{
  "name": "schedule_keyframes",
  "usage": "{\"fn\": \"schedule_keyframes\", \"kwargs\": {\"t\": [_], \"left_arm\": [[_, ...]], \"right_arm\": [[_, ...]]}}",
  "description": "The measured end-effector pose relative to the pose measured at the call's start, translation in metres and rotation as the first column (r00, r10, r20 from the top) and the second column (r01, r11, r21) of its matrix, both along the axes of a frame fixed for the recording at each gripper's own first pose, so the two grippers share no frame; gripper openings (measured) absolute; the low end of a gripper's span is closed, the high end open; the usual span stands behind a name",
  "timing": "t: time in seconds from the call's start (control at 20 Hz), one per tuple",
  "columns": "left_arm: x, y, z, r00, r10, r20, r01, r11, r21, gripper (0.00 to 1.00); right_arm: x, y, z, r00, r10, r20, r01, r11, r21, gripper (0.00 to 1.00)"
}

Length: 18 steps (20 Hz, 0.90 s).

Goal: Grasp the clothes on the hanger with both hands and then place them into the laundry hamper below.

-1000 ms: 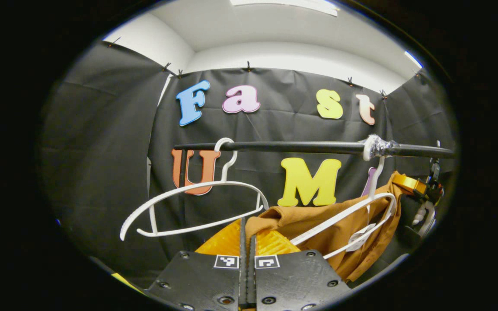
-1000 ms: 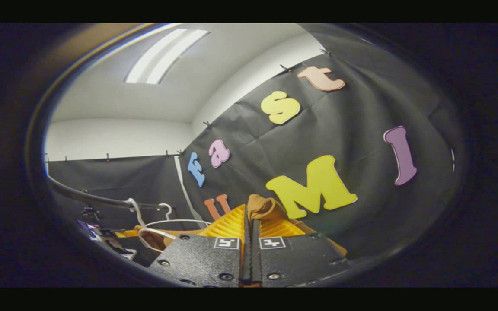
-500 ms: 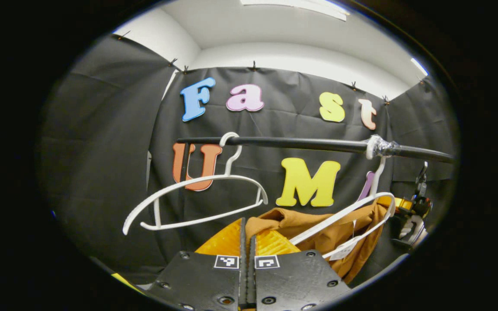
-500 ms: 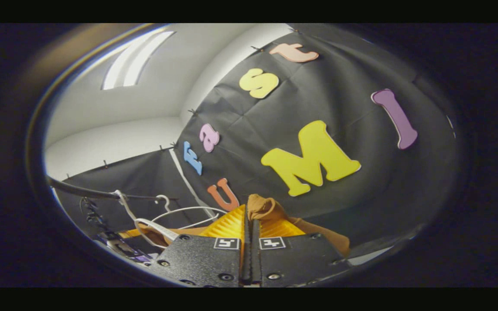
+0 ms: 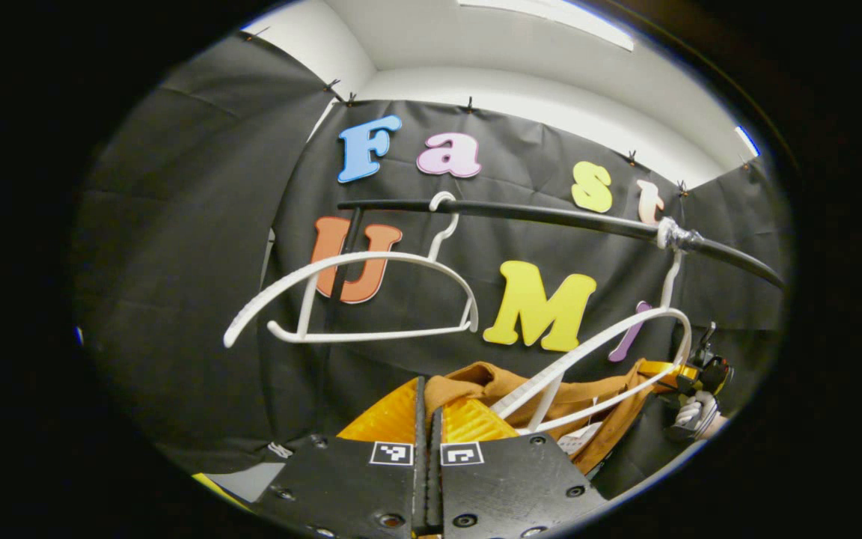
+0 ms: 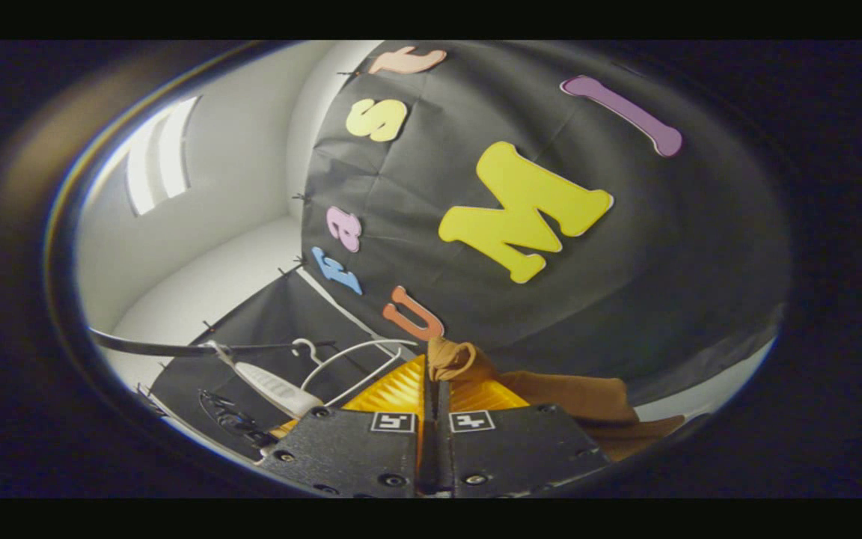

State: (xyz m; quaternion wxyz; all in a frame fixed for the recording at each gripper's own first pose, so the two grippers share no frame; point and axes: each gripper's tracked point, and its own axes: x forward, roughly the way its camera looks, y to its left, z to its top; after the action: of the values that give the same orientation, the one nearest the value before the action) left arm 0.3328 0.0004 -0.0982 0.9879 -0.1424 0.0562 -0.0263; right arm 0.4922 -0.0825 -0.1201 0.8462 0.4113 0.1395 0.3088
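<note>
A brown garment (image 5: 551,393) hangs low across a white hanger (image 5: 625,337) on the black rail (image 5: 551,217); the hanger's upper arm is bare. My left gripper (image 5: 428,388) is shut on a bunched edge of the cloth. Farther off at the right, the right gripper (image 5: 689,370) holds the garment's other end, with a hand (image 5: 689,415) below it. In the right gripper view, my right gripper (image 6: 435,370) is shut on a fold of the brown garment (image 6: 573,397), which trails to the right. The white hanger (image 6: 270,383) and the rail (image 6: 154,348) lie at the lower left.
An empty white hanger (image 5: 356,292) hangs on the rail's left part, seen small as the empty hanger (image 6: 349,352) in the right gripper view. The rail has a taped joint (image 5: 674,238) above the garment's hanger. Black cloth walls close the booth behind and at both sides.
Both grippers have gone down with the garment. The cloth has slid lower off the hanger, baring its upper arm. The right gripper view has rolled, tipping the wall.
</note>
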Motion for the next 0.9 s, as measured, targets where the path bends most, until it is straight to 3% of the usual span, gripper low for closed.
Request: {"fn": "schedule_keyframes", "kwargs": {"t": [0.1, 0.3, 0.6, 0.7, 0.9], "left_arm": [[-0.004, 0.006, -0.012, 0.999, 0.027, -0.025, -0.027, 1.000, -0.004, 0.00], [-0.017, 0.014, -0.033, 0.995, 0.061, -0.080, -0.062, 0.998, -0.008, 0.04], [-0.051, 0.011, -0.070, 0.983, 0.064, -0.173, -0.056, 0.997, 0.051, 0.05], [-0.063, 0.000, -0.074, 0.983, 0.031, -0.183, -0.021, 0.998, 0.060, 0.00], [-0.084, -0.034, -0.067, 0.983, -0.072, -0.170, 0.082, 0.995, 0.051, 0.00]], "right_arm": [[-0.010, 0.007, -0.011, 1.000, 0.011, -0.015, -0.011, 1.000, -0.013, 0.03], [-0.028, 0.012, -0.038, 0.998, 0.022, -0.062, -0.024, 0.999, -0.029, 0.04], [-0.077, 0.034, -0.056, 0.995, 0.006, -0.104, -0.014, 0.997, -0.080, 0.03], [-0.098, 0.050, -0.054, 0.994, 0.004, -0.109, -0.014, 0.996, -0.087, 0.03], [-0.146, 0.094, -0.041, 0.994, 0.041, -0.099, -0.051, 0.993, -0.109, 0.03]]}}
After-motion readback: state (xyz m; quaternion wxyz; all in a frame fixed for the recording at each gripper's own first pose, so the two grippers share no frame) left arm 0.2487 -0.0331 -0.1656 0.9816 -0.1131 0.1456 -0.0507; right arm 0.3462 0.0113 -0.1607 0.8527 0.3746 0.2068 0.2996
